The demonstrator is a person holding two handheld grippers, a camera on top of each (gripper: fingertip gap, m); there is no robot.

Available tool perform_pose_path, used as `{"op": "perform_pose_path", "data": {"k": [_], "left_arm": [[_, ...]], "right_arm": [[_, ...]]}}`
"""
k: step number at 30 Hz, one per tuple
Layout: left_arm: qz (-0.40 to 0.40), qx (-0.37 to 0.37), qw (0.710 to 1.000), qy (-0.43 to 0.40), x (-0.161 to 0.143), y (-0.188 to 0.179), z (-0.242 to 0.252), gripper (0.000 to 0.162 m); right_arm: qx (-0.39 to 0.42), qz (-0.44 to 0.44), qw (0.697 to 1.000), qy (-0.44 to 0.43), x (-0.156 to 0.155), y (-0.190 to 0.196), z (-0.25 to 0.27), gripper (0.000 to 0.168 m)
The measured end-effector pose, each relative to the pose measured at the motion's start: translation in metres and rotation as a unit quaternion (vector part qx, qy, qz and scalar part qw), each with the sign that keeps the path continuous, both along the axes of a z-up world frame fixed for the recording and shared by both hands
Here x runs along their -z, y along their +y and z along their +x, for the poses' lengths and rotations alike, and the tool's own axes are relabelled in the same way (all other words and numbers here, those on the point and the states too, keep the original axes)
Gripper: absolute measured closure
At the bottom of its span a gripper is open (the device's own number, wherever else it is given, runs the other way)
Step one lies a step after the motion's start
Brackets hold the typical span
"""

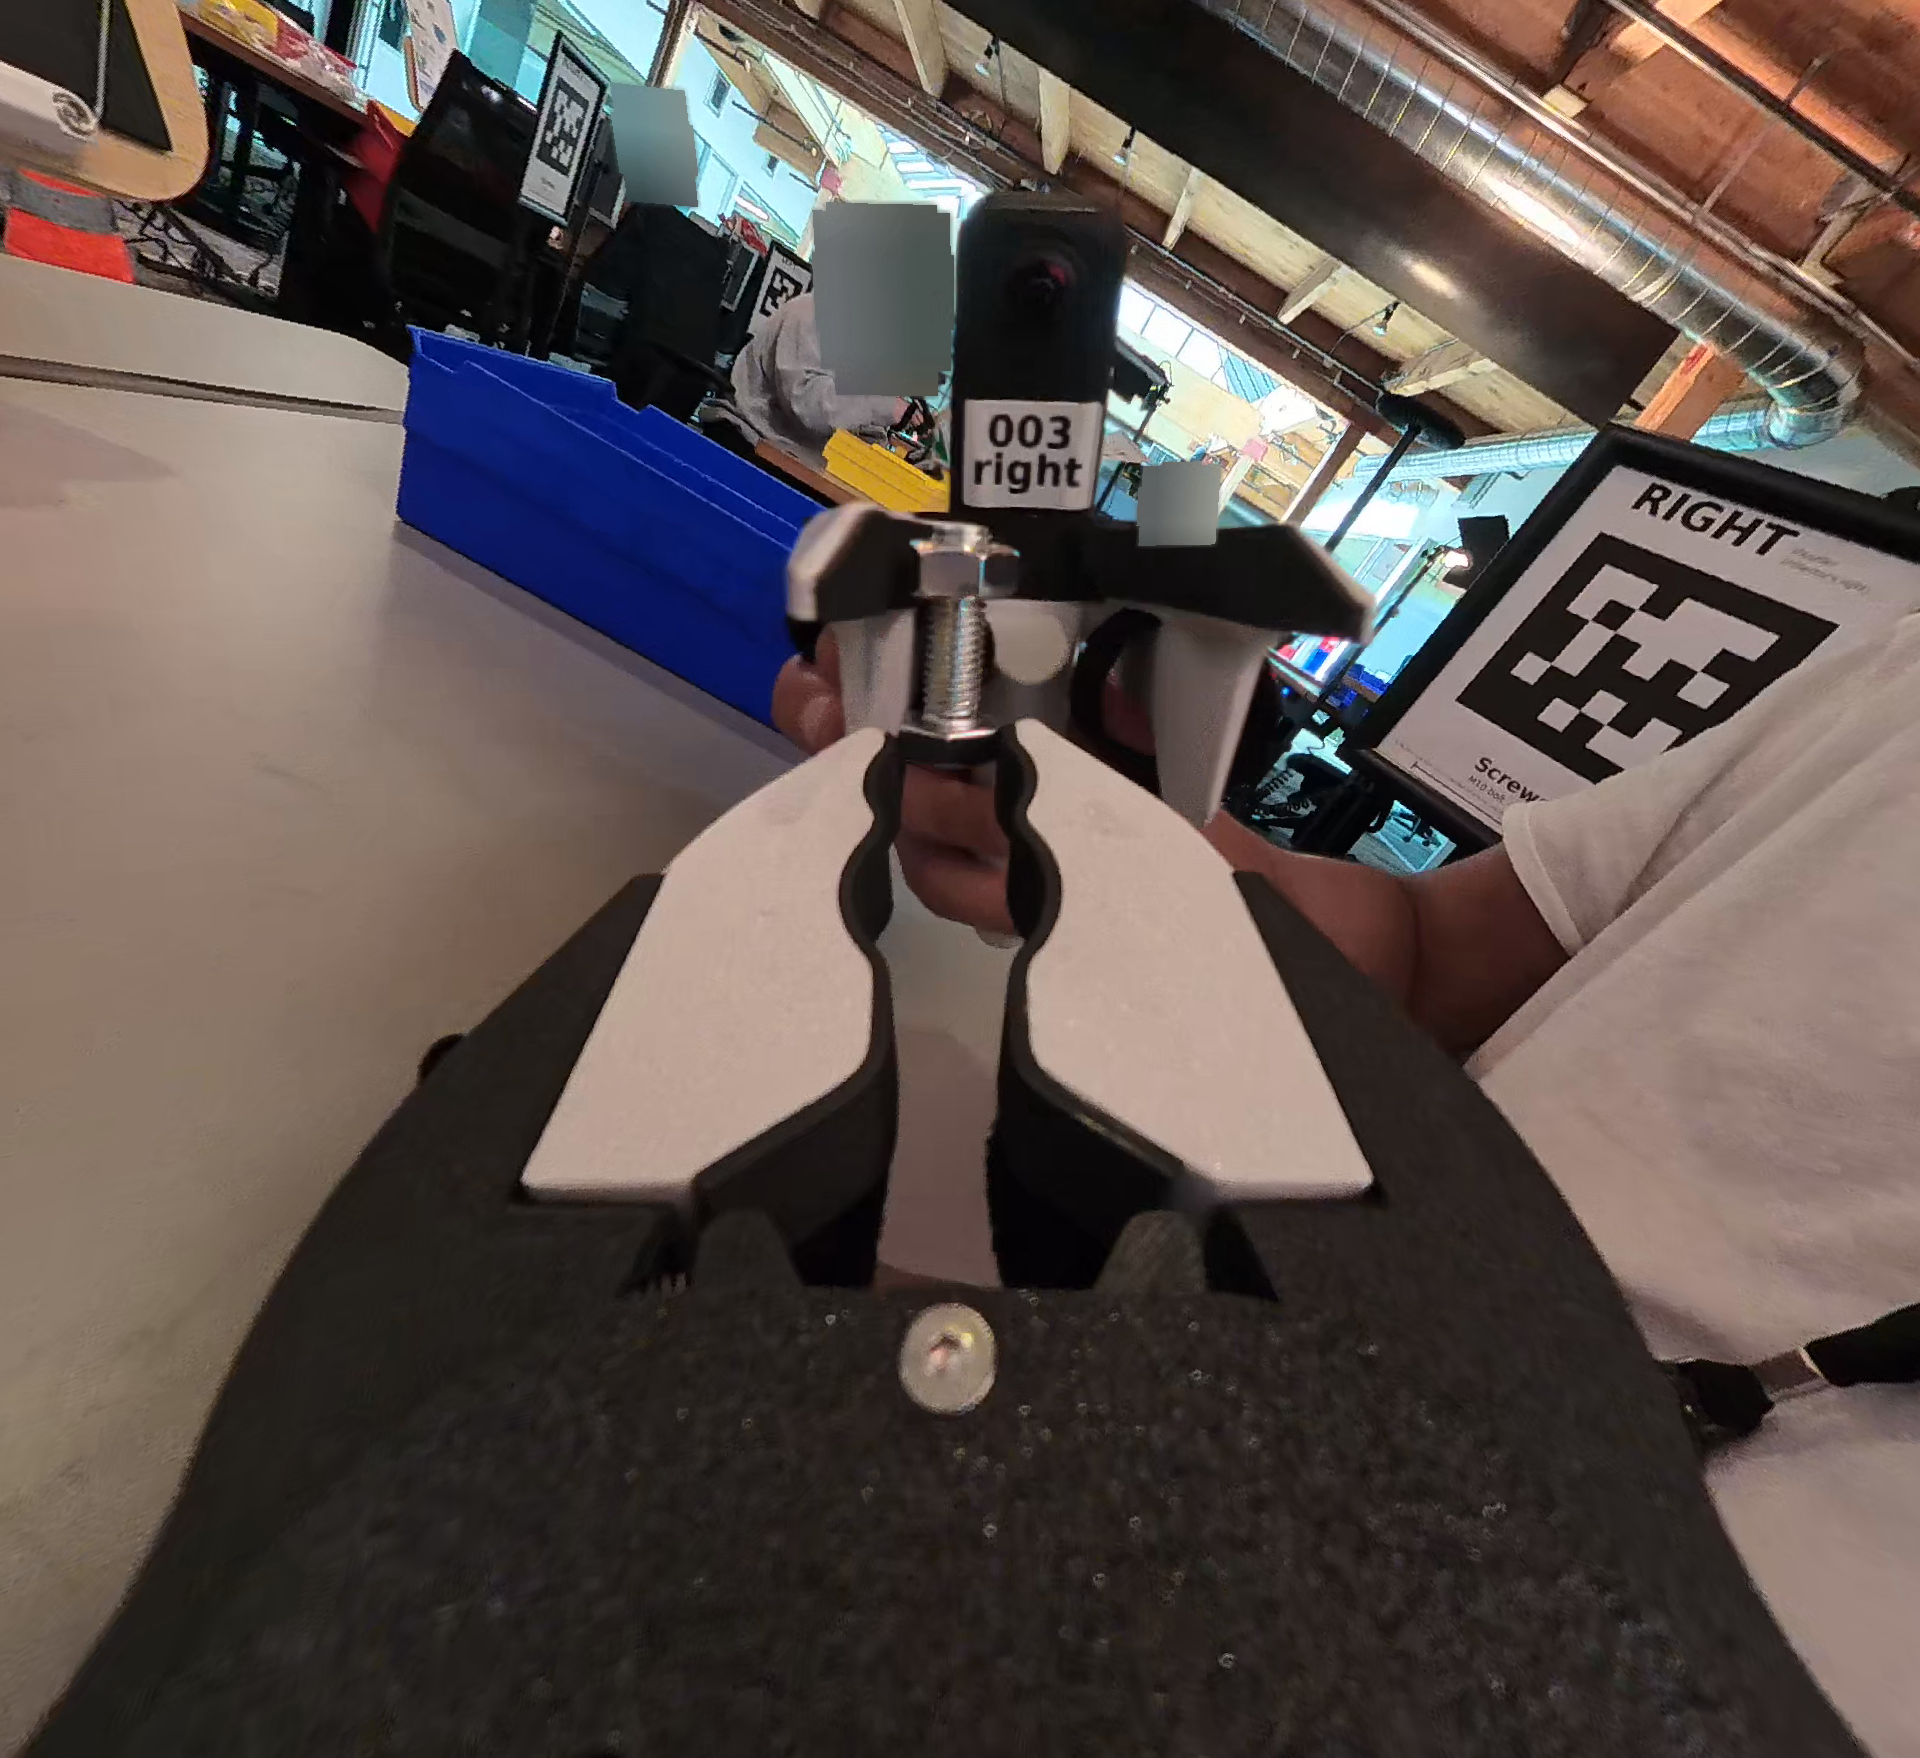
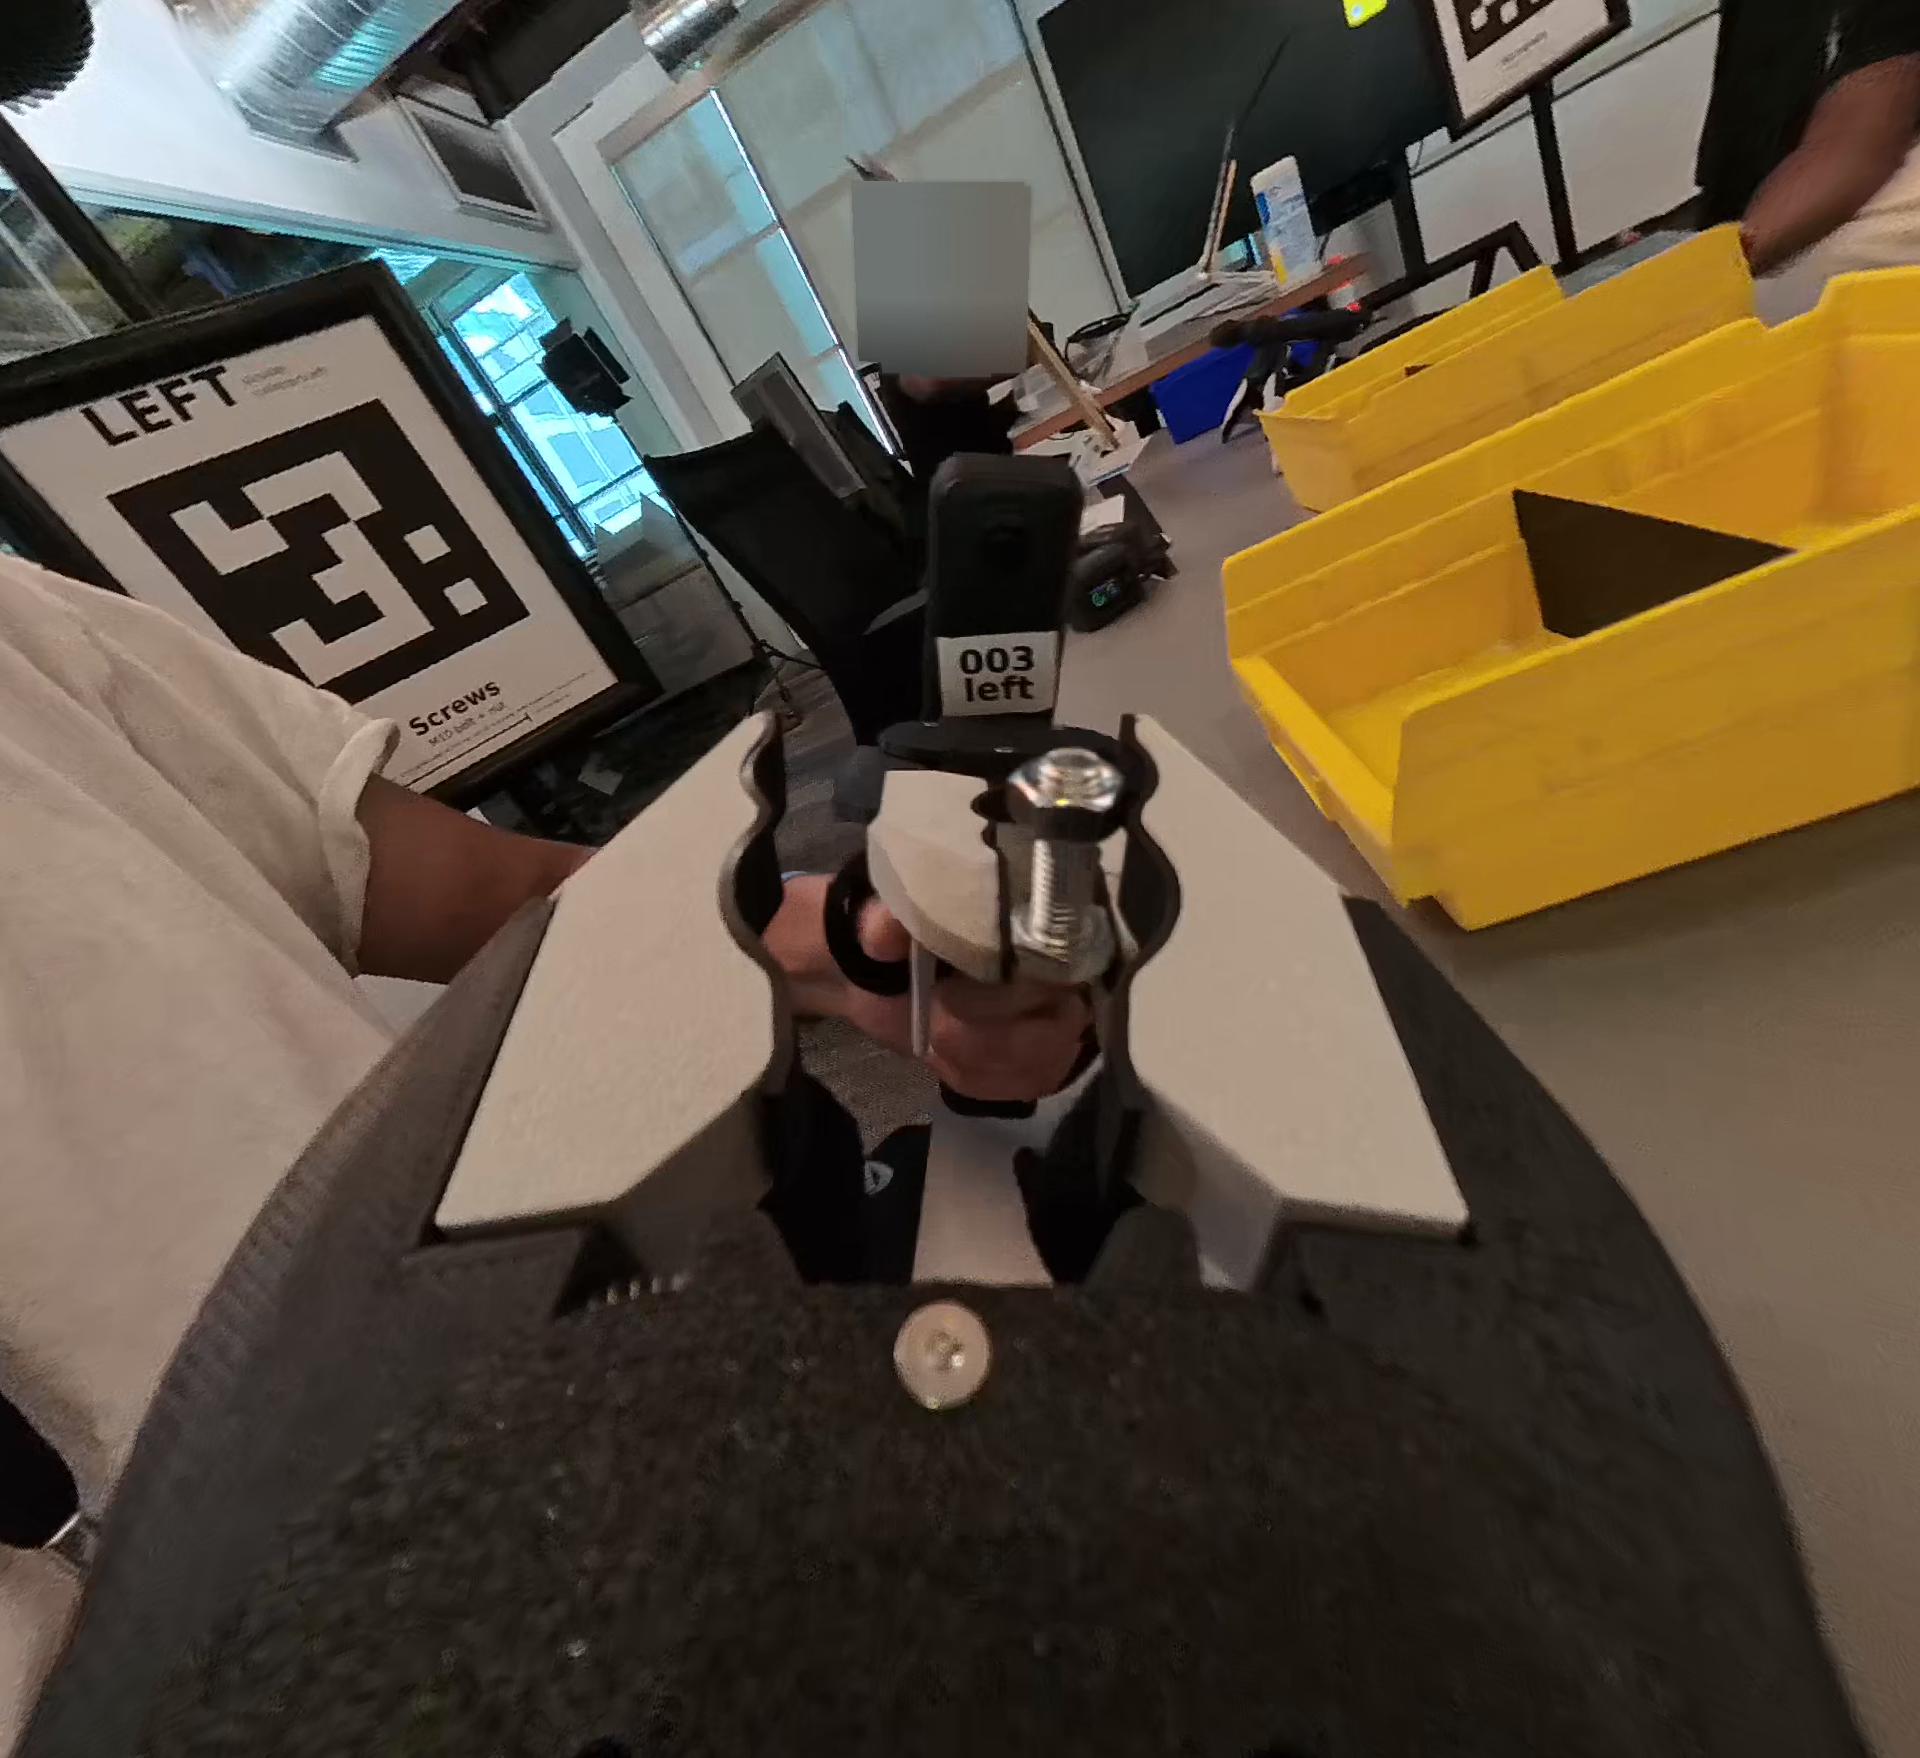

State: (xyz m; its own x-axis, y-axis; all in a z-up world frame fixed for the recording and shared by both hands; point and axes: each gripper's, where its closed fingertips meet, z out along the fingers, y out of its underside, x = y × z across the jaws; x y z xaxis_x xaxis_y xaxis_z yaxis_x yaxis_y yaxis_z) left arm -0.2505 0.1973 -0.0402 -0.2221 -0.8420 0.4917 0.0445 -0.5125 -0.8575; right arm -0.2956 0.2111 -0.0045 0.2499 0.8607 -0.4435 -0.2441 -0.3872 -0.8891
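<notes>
A silver bolt (image 1: 951,648) stands upright between the two grippers, which face each other above the grey table (image 1: 260,825). My left gripper (image 1: 945,752) is shut on the nut (image 1: 940,737) at the bolt's lower end. My right gripper (image 2: 954,752) is open, with the bolt's hex head (image 2: 1065,783) between its fingers, close against the right finger (image 2: 1247,981). In the right wrist view the left gripper (image 2: 1029,955) shows beyond, holding the bolt (image 2: 1055,877) from below. In the left wrist view the right gripper (image 1: 1039,607) shows beyond with its fingers spread.
A blue bin (image 1: 582,503) stands on the table to the left. Yellow bins (image 2: 1558,752) stand on the right, the nearest with a black divider (image 2: 1621,565). Framed marker boards (image 1: 1642,648) (image 2: 312,545) stand off the table. A person's arm and white shirt (image 2: 156,825) are close by. Across from one pair of fingers to the other is roughly 5 cm.
</notes>
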Motion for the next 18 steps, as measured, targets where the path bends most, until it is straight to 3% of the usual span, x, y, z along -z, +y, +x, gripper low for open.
{"op": "perform_pose_path", "data": {"k": [12, 18], "left_arm": [[-0.006, -0.027, 1.000, -0.013, -0.001, 0.019, -0.015, 0.145], [-0.019, -0.011, 0.999, -0.024, -0.003, 0.011, -0.008, 0.145]], "right_arm": [[0.067, 0.013, 0.998, 0.002, -0.006, 0.009, 0.046, 0.104], [0.032, 0.023, 0.999, -0.003, -0.002, 0.008, 0.003, 0.098]]}}
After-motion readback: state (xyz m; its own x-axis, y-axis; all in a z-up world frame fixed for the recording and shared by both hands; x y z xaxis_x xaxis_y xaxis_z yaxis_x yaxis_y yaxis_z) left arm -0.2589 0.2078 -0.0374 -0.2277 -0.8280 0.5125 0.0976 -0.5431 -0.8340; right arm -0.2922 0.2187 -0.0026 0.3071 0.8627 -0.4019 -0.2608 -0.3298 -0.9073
